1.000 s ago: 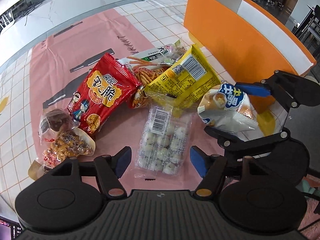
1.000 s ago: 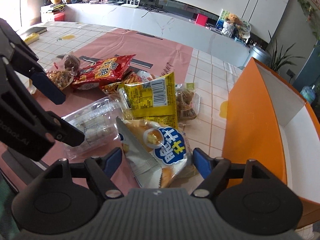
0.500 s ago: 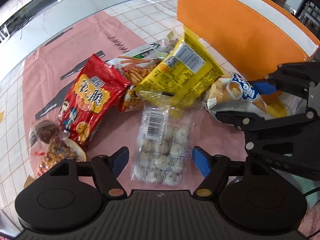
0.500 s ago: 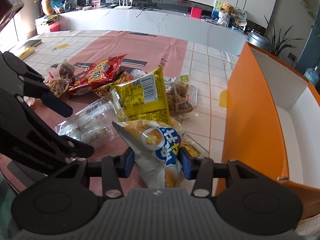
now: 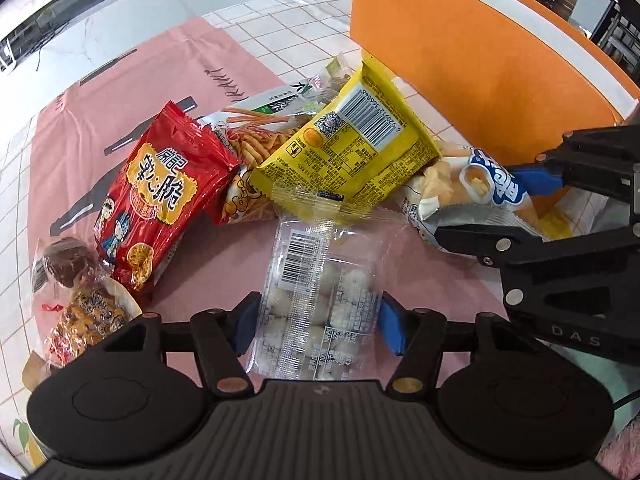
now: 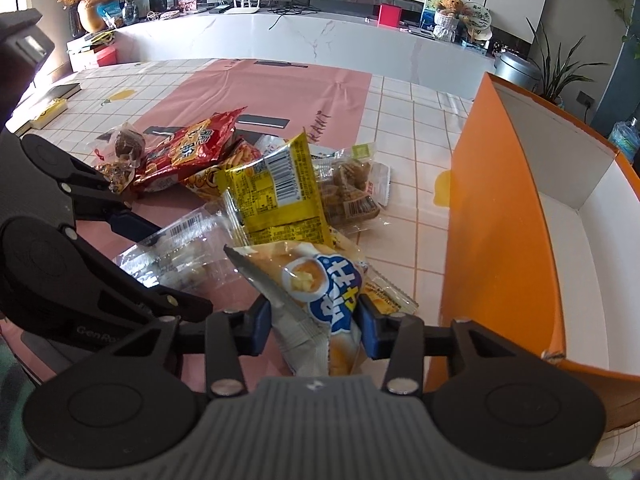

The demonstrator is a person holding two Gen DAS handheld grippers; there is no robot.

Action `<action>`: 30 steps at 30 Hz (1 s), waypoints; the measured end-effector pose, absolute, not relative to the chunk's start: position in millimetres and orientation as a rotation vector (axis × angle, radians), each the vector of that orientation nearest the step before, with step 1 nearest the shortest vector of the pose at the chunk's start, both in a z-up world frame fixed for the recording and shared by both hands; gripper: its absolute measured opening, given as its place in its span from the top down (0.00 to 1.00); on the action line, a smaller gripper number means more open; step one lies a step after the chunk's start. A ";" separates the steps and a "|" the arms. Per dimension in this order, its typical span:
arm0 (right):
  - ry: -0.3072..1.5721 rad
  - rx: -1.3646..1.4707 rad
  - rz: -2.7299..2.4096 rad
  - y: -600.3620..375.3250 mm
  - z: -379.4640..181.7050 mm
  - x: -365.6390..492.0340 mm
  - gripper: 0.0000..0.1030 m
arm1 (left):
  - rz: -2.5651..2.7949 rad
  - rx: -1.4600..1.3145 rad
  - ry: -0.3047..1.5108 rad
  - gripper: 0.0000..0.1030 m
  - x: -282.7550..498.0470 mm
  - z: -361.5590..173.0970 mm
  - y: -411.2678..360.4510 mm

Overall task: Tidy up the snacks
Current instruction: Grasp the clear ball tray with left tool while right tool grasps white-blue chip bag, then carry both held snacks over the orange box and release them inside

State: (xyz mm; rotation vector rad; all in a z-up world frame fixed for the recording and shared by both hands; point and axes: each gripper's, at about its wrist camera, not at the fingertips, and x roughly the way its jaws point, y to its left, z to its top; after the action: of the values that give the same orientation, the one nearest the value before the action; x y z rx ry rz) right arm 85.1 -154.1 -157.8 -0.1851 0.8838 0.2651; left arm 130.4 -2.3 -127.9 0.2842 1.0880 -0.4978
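Now clamped in the right claw (image 6: 314,326) beside the orange box (image 6: 492,216): the blue-and-white snack bag (image 6: 320,296), ready for lifting; closing around the clear pack of white balls (image 5: 316,300), left of that box: the left claw (image 5: 316,322), not yet gripping.

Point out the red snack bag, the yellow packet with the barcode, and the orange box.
red snack bag (image 5: 160,196), left wrist view, on the printed front panel.
yellow packet (image 5: 348,156), left wrist view, on its back below the barcode.
orange box (image 6: 492,208), right wrist view, on its outer orange side wall.
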 end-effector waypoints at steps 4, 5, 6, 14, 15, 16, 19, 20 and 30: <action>0.900 -0.163 0.257 -159.9 -150.2 85.5 0.62 | -0.458 0.246 1.110 0.35 130.3 -120.7 1.1; 0.899 -0.149 0.257 -162.8 -147.0 85.2 0.62 | -0.451 0.231 1.117 0.35 130.2 -117.9 2.8; 0.897 -0.140 0.258 -164.9 -144.1 84.7 0.62 | -0.446 0.216 1.120 0.35 129.9 -114.9 4.5; 0.849 -0.068 0.262 -177.9 -115.6 78.7 0.63 | -0.430 0.094 1.096 0.35 119.6 -79.4 18.5; 0.842 -0.064 0.261 -178.9 -112.2 77.6 0.63 | -0.428 0.089 1.092 0.35 118.3 -75.6 19.4; 0.834 -0.062 0.258 -179.8 -109.1 76.7 0.63 | -0.424 0.084 1.086 0.35 116.5 -71.5 20.5; 0.817 -0.055 0.250 -183.5 -99.6 73.8 0.63 | -0.396 0.069 1.074 0.35 113.7 -60.7 22.5; 0.812 -0.046 0.249 -185.5 -96.4 72.9 0.63 | -0.389 0.060 1.068 0.35 113.0 -56.5 22.3; 0.731 0.127 0.289 -225.6 -56.4 50.1 0.63 | -0.388 0.021 1.000 0.35 97.7 -10.9 3.1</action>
State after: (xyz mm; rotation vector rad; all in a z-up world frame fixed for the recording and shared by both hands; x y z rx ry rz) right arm 50.1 -225.6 -56.4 0.1267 0.7313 0.2895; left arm 97.7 3.1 -10.9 0.0213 1.0005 -0.3878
